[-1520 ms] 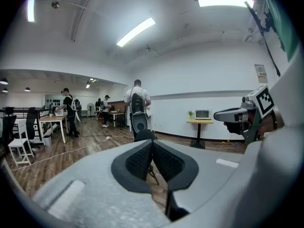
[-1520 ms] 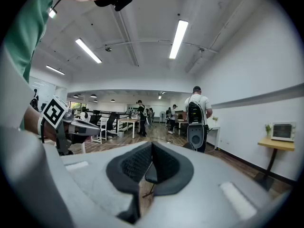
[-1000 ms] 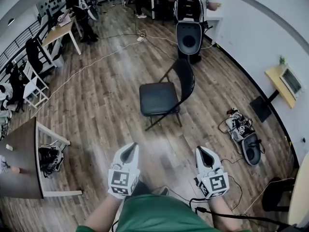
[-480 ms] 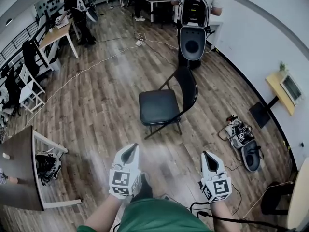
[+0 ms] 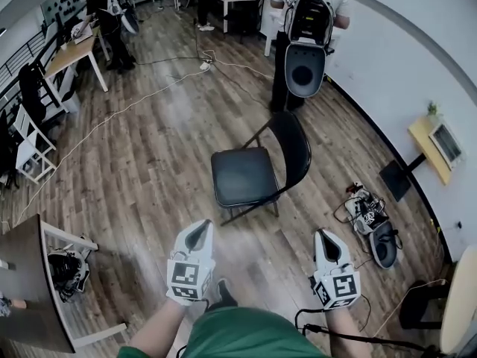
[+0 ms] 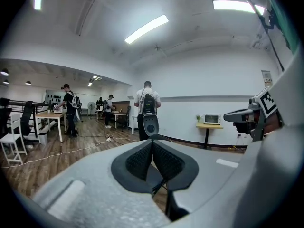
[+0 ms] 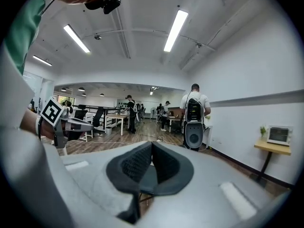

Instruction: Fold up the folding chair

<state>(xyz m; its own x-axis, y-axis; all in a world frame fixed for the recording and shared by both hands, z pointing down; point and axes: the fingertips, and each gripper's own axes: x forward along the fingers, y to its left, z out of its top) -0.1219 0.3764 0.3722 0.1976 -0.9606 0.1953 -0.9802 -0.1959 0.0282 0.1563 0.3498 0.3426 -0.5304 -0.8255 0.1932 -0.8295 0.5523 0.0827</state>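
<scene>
A black folding chair (image 5: pixel 242 176) stands unfolded on the wood floor, its seat toward me and its backrest (image 5: pixel 296 149) at the right. My left gripper (image 5: pixel 199 228) is shut and empty, short of the chair's front legs. At the same distance my right gripper (image 5: pixel 323 236) is also shut and empty, off the chair's right side. In the left gripper view the closed jaws (image 6: pixel 152 144) hide most of the chair; a chair leg (image 6: pixel 161 183) shows below them. In the right gripper view the shut jaws (image 7: pixel 152 146) cover the chair too.
A person with a large backpack (image 5: pixel 307 32) stands just behind the chair. Bags and cables (image 5: pixel 371 216) lie on the floor at the right. A white-framed table (image 5: pixel 56 297) is at my left, a wall shelf (image 5: pixel 436 136) at the far right. Other people work at desks (image 5: pixel 74 47).
Both grippers and my viewpoint have advanced toward the chair, which now sits closer and lower in the head view. Both grippers stayed shut.
</scene>
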